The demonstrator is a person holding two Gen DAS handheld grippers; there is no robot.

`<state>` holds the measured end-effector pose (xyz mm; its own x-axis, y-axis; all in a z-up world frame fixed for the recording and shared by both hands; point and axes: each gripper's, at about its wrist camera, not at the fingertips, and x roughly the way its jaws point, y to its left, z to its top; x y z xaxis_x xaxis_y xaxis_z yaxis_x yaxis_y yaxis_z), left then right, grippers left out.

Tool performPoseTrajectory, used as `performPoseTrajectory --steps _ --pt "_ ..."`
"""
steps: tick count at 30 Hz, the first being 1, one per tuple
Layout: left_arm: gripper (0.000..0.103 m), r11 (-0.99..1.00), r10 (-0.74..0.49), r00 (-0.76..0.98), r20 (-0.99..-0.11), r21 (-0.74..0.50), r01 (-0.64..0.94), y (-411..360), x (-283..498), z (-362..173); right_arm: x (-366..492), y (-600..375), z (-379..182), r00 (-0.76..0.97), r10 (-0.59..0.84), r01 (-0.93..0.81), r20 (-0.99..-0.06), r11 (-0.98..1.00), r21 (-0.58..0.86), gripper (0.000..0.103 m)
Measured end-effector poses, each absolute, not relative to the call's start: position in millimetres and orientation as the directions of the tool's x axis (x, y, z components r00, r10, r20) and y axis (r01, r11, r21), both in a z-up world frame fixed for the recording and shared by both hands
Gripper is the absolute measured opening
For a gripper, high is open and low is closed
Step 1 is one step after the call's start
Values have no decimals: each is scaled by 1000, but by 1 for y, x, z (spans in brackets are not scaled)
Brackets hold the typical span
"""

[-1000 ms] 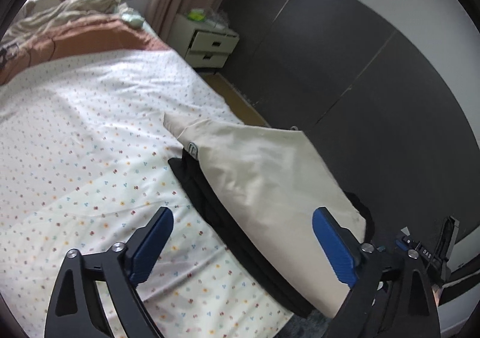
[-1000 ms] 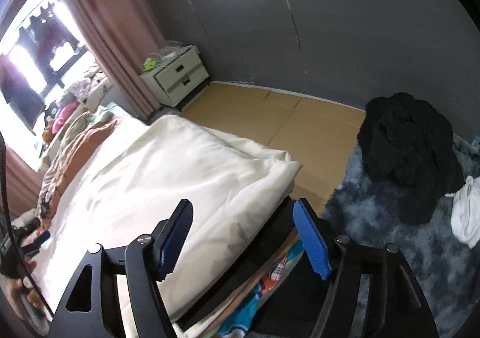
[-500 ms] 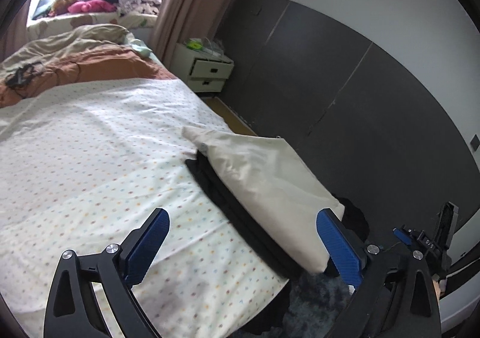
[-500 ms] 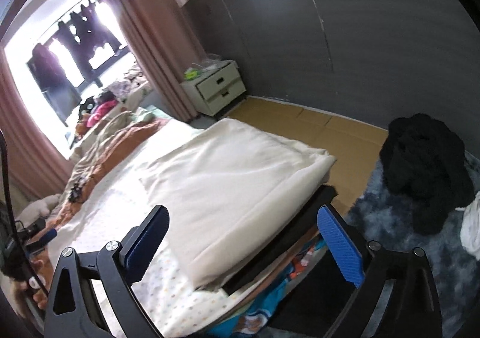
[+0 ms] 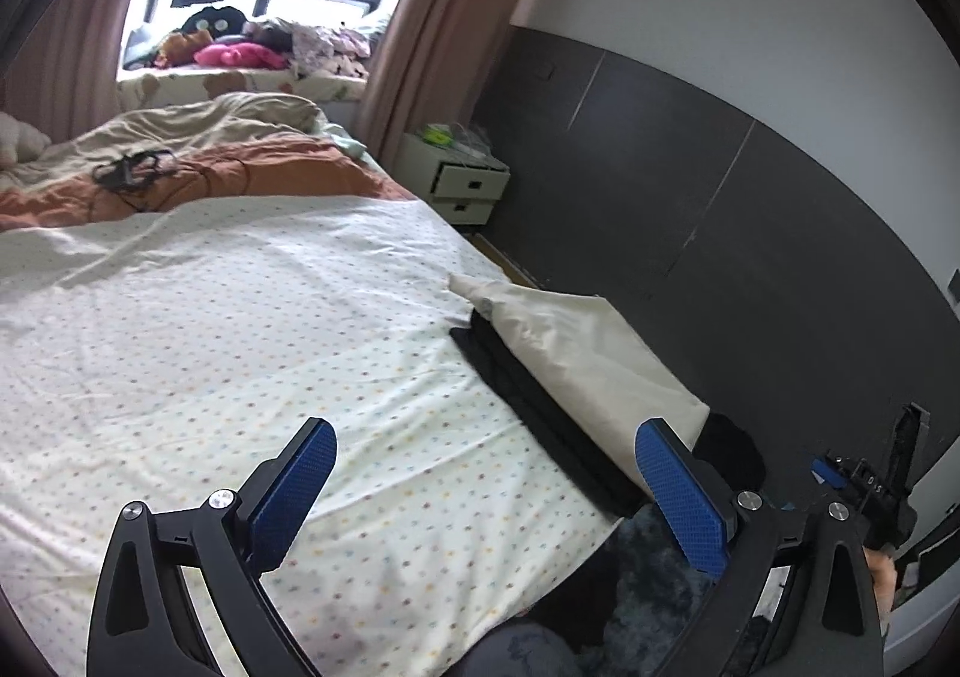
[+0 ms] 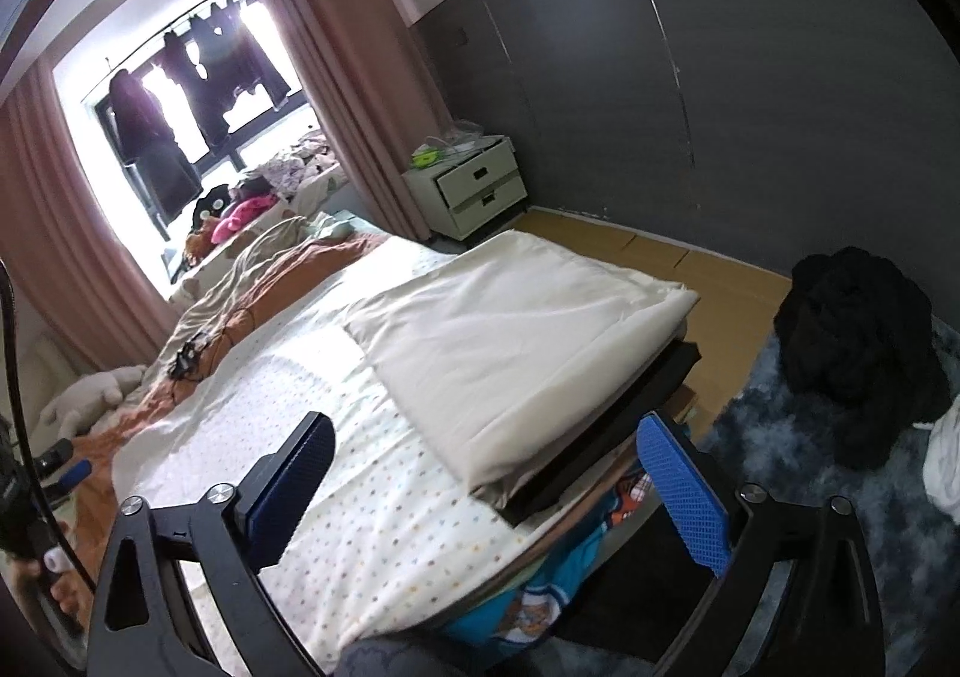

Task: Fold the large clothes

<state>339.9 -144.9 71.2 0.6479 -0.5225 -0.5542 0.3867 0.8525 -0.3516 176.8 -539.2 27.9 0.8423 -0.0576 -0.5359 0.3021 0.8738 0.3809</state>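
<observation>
Both tools are seen spread wide above a bed, with nothing gripped between their blue-padded fingers. The left tool (image 5: 483,461) is held open over the white bedsheet dotted with small coloured spots (image 5: 240,329), its pads clear of the fabric. The right tool (image 6: 486,458) has just been opening, with its jaws empty, and it touches nothing.

The folded cream-coloured cloth (image 6: 516,341) is shown lying at the right edge of the bed, stacked on a flat black folded garment (image 6: 606,443). It lies ahead of the right tool, above the gap between the fingers; in the left wrist view the cloth (image 5: 576,353) lies ahead and to the right, just beyond the right finger. Its long axis is seen running along the bed's edge, from the near corner toward the white two-drawer bedside cabinet (image 6: 474,191) and the pink curtain (image 6: 360,77).

A heap of black clothing (image 6: 858,365) is pictured on the shaggy blue-grey rug (image 6: 780,467), well apart from the bed. Rumpled orange bedding (image 5: 240,179) is seen at the far end.
</observation>
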Motion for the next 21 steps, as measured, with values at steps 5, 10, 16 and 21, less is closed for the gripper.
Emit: performPoseTrajectory --steps 5,10,16,21 --pt "102 864 -502 687 -525 -343 369 -120 308 81 155 -524 30 857 -61 287 -511 880 377 103" --pt "103 875 -480 736 -477 -316 366 -99 268 89 137 -503 33 870 -47 256 -491 894 368 103" --pt "103 892 -447 782 -434 -286 351 -79 228 92 128 -473 33 879 -9 197 -477 917 346 103" --pt "103 911 -404 814 -417 -264 316 -59 198 87 118 -445 33 885 24 146 -464 934 325 103"
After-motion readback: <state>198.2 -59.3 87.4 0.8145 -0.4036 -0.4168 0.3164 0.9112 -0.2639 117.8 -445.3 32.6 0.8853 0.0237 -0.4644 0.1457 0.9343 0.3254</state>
